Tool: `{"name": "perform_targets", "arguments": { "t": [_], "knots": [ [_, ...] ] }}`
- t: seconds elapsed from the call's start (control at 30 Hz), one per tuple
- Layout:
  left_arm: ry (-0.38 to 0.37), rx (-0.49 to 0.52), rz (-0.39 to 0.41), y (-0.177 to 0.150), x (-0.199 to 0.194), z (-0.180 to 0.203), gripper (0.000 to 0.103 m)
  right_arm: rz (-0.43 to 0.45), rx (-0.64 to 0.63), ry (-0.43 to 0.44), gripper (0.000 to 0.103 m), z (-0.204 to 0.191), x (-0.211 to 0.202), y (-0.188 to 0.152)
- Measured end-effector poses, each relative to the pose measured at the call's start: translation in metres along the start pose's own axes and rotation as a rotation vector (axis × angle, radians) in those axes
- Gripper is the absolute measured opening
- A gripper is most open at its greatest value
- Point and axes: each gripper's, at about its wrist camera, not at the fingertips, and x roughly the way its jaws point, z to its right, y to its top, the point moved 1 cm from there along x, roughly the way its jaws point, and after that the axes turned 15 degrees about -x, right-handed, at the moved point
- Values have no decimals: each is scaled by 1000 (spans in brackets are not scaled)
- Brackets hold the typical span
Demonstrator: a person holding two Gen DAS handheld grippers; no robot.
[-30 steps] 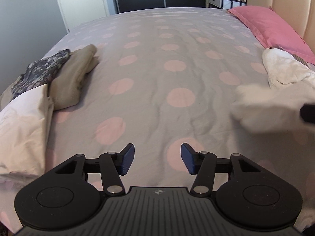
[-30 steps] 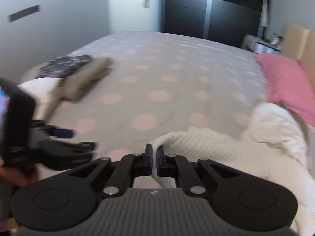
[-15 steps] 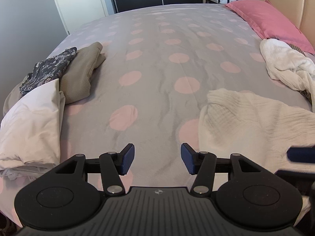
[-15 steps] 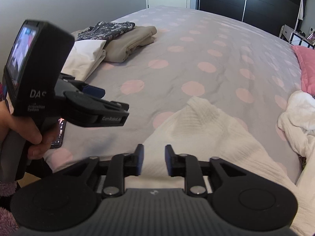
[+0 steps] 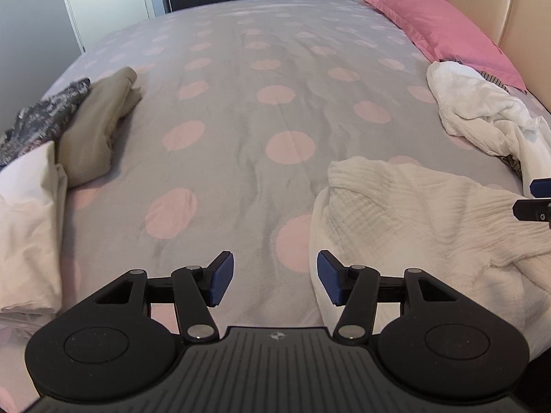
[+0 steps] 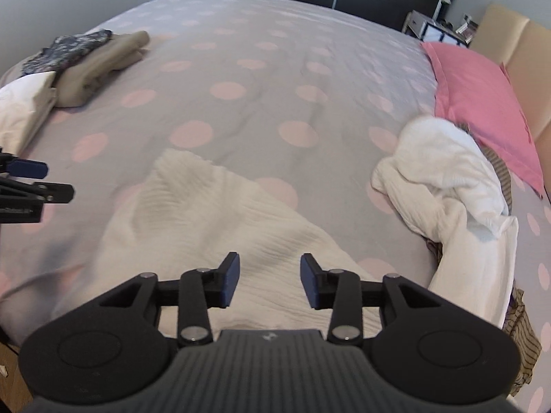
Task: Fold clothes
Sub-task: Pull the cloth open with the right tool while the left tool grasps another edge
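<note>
Right wrist view: cream garment [image 6: 213,227] lies spread on the bed [image 6: 268,79], just released by the right gripper [image 6: 269,280], fingers having just opened wide, left gripper [image 5: 272,277] likewise wide, ready for folding.

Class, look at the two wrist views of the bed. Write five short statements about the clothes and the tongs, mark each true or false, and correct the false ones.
1. The cream ribbed garment lies spread on the spotted bedcover. True.
2. The right tongs are clamped on that garment. False: their jaws have just been opening and stand apart above it, pinching nothing.
3. The left tongs are open and hold nothing. True.
4. The pink pillow lies on the folded stack. False: it lies at the headboard, beyond the unfolded white pile.
5. The tan folded garment lies on the bed's right side. False: it lies at the left, beside the patterned dark garment.
</note>
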Motion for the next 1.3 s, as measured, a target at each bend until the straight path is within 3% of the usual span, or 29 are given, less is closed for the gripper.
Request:
{"name": "perform_targets", "arguments": {
  "t": [0.17,0.33,0.43,0.53,0.6,0.63,0.67,0.7,0.77,0.87,1.1,1.3],
  "knots": [
    [-43,6,-49,-11,28,4,53,-63,-17,7,52,9,47,1],
    [-38,30,-118,-24,58,10,53,-83,-24,-24,59,20,88,5],
    [-33,32,-148,-31,71,12,53,-132,-1,-41,60,27,109,3],
    [-47,16,-169,-35,80,13,53,-165,26,-6,59,29,124,-4],
    [-67,1,-167,-35,80,14,45,-164,1,-16,51,22,126,-6],
    [-77,1,-165,-35,79,15,36,-162,-15,-24,49,18,126,-7],
    [-87,1,-163,-35,78,16,29,-157,-31,-25,39,14,125,-6],
    [-97,2,-161,-35,77,16,25,-150,-47,-21,21,11,123,-5],
    [-111,15,-150,-38,74,20,10,-145,-51,-6,9,6,119,-1],
    [-107,30,-116,-38,67,23,3,-124,-41,29,6,-1,110,3],
    [-105,-14,30,-22,26,12,2,41,-75,118,5,-34,58,26],
    [-48,-86,184,12,-26,-14,1,239,-119,173,5,-65,-3,62]
  ]
}}
